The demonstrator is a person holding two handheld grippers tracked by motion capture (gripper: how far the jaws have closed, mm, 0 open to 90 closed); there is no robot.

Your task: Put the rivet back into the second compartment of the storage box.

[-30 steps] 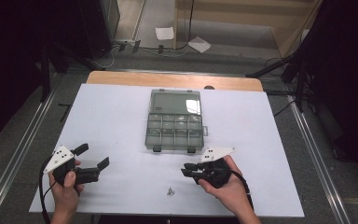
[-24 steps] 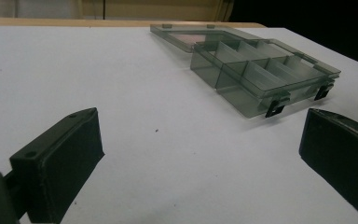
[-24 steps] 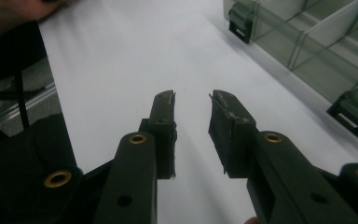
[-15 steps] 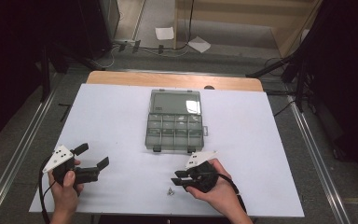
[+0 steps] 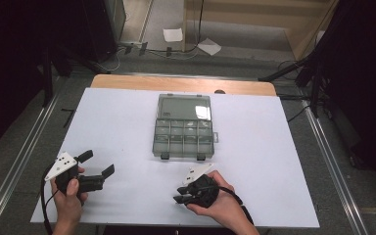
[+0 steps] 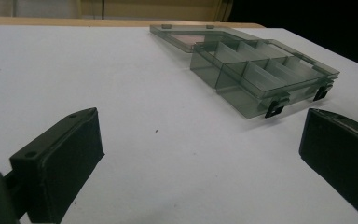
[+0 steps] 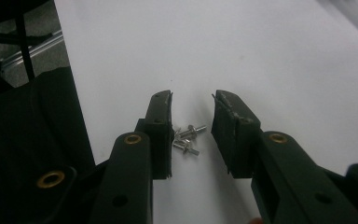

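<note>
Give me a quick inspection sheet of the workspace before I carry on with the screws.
Surface: white tabletop, flat; wooden edge at the far side.
Job's things: small metal screws in a loose pile between the right gripper's fingers, not pinched; compartment box at mid-table, lid folded open behind it, compartments look empty.
Clutter: nothing seen.
Grippers: right gripper low over the screws, jaws partly open and just been opening; left gripper open, holding nothing, near the table's left front.
Cables: black cable trails from the left gripper.
Surroundings: floor behind the table with paper sheets and cords; dark at both sides.
</note>
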